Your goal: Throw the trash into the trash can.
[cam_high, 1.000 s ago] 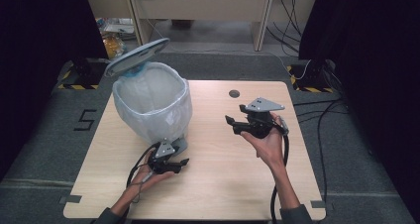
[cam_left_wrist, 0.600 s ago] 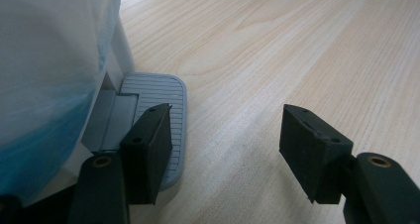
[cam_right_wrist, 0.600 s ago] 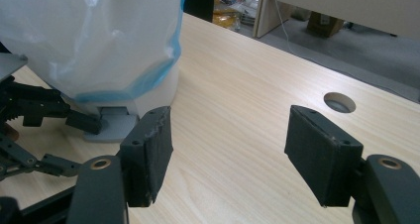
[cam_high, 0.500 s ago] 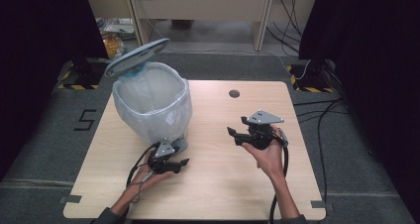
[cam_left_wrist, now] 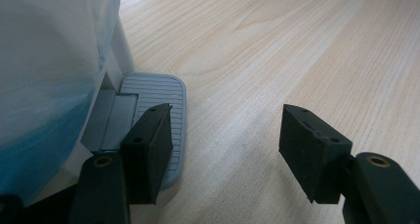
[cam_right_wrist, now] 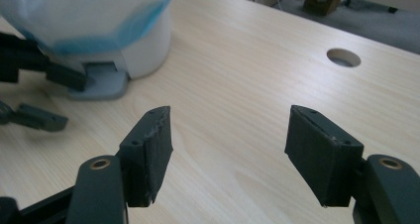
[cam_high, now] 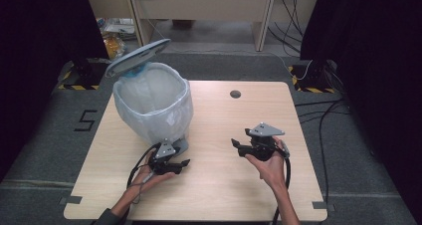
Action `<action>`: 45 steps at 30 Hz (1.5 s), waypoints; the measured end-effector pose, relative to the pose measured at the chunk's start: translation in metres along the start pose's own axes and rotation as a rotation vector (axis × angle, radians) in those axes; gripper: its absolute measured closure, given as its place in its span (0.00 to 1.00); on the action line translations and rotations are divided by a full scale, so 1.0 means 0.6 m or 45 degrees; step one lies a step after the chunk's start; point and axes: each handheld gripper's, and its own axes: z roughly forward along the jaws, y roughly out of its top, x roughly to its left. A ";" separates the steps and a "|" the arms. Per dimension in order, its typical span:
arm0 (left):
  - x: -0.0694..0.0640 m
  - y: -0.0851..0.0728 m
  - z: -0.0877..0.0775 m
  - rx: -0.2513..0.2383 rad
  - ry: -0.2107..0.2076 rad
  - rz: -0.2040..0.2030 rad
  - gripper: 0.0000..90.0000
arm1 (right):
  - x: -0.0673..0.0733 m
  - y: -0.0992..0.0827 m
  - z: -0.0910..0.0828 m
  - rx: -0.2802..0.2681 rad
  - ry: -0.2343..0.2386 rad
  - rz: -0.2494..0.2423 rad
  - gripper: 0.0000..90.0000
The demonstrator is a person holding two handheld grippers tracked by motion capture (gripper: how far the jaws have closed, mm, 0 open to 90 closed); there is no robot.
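High view: we see a pedal bin (cam_high: 154, 105) on the left half of the table (cam_high: 224, 200), closer to the far edge than to the near one. A pale plastic liner (cam_high: 171, 116) is folded over its rim. Its grey lid (cam_high: 138, 57) stands raised and tilted over the far left side of the bin. A round hole (cam_high: 235, 94) marks the table near the middle of the far edge.

The left gripper (cam_high: 183, 163) sits just in front of the bin's base, toward the near left corner, cradled in the left hand (cam_high: 149, 177). In the left gripper view we find its jaws parted with bare wood between them, grasping nothing. One jaw lies over the ribbed grey pedal (cam_left_wrist: 158, 92) that juts from the foot of the bin. It appears to rest on the pedal, though we cannot tell how firmly it presses.

The right gripper (cam_high: 238, 145) is over the right half of the table, well apart from the bin and nearer the near edge, carried by the right hand (cam_high: 271, 165), with its grey three-cornered plate (cam_high: 265, 130) on top. In the right gripper view we see its jaws spread wide, released, with only the tabletop between them. Farther off in that view are the bin's white base (cam_right_wrist: 143, 50), the pedal and the left gripper's dark jaws beside it.
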 end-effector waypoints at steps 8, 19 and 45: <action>-0.001 0.000 0.000 0.004 0.004 0.005 0.41 | 0.001 -0.040 0.007 0.041 -0.028 0.011 0.38; -0.001 0.000 0.000 0.005 0.005 0.007 0.41 | 0.000 -0.083 0.013 0.088 -0.029 0.042 0.38; -0.001 0.000 0.000 0.006 0.006 0.009 0.41 | 0.016 -0.144 0.030 0.243 -0.024 0.027 0.33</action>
